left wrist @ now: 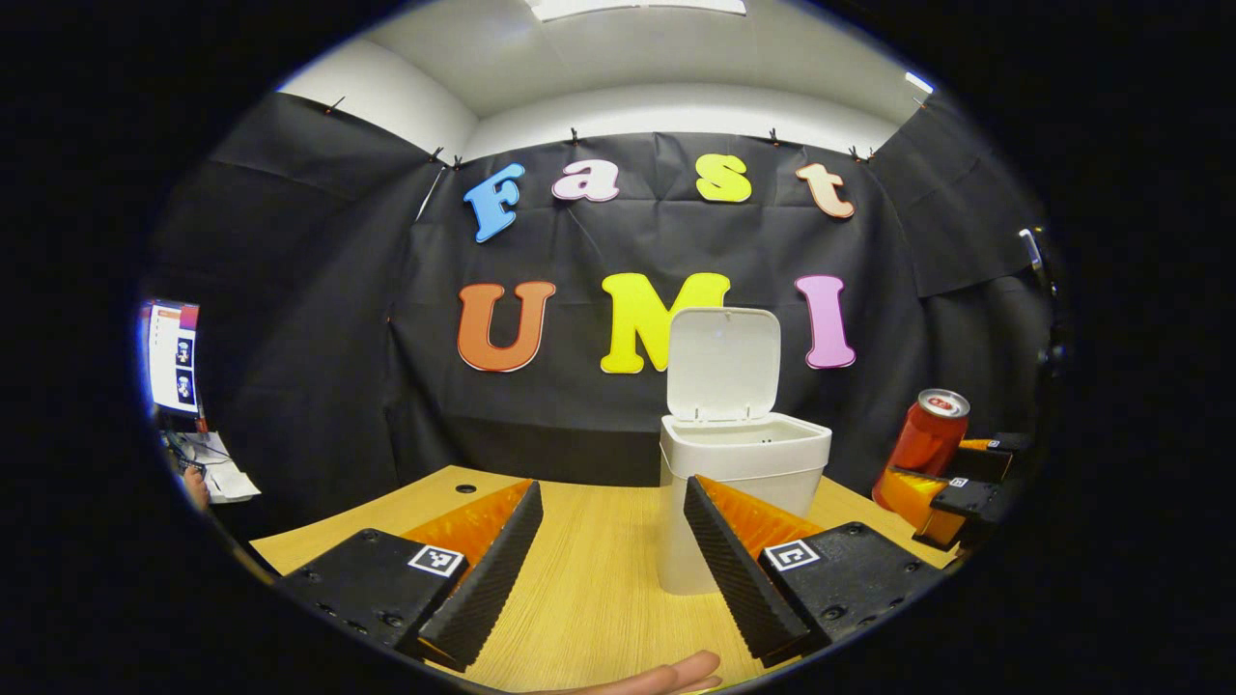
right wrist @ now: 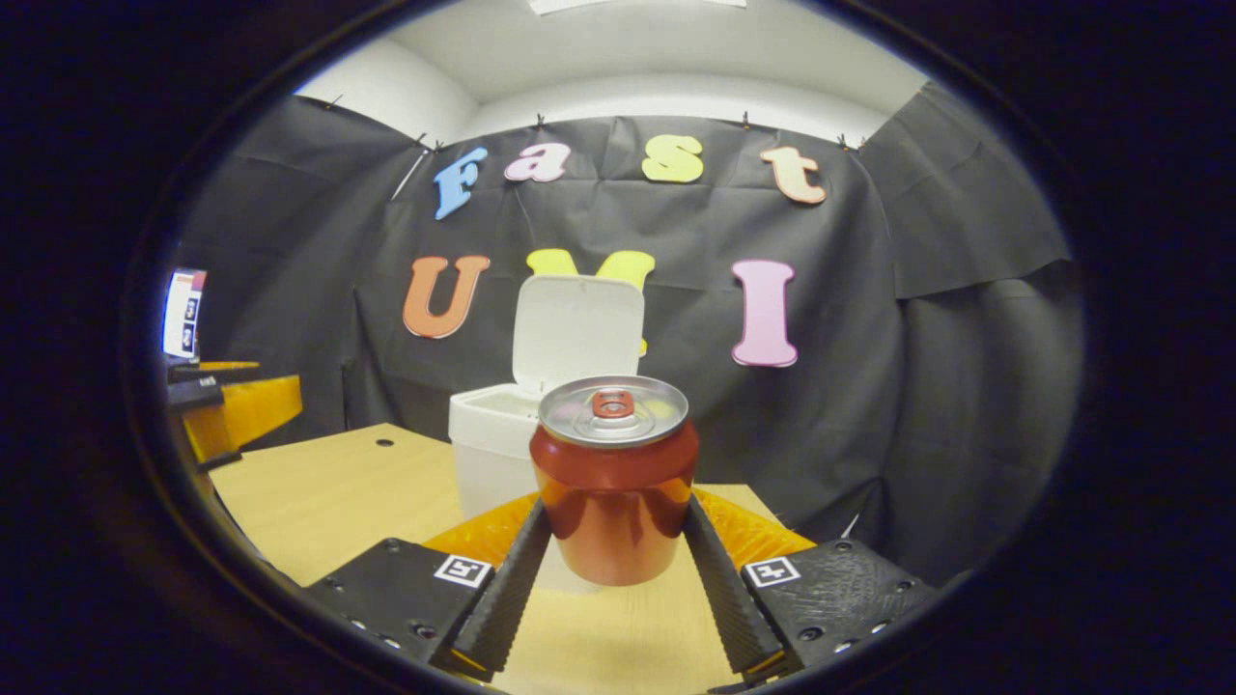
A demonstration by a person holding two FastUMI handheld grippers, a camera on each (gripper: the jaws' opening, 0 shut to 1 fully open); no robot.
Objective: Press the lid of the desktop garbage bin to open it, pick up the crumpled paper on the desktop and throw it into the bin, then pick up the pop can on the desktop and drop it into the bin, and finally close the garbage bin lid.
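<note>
We count one white garbage bin (left wrist: 744, 473) with one raised lid (left wrist: 722, 364), one red pop can (right wrist: 614, 483), two grippers, one wooden table (left wrist: 589, 579), one monitor (left wrist: 174, 355).

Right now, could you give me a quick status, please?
Right gripper shut on pop can, lifted. Left gripper open. Bin lid up, path clear.

Black cloth wall (left wrist: 319, 290) all around, white ceiling (left wrist: 628, 48) with light panel (left wrist: 637, 8); wooden desk (left wrist: 599, 569), monitor (left wrist: 172, 355) far left.

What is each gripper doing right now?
Left gripper: open, holding nothing.
Right gripper: fingers closed on the pop can, lifted off the table.
</note>
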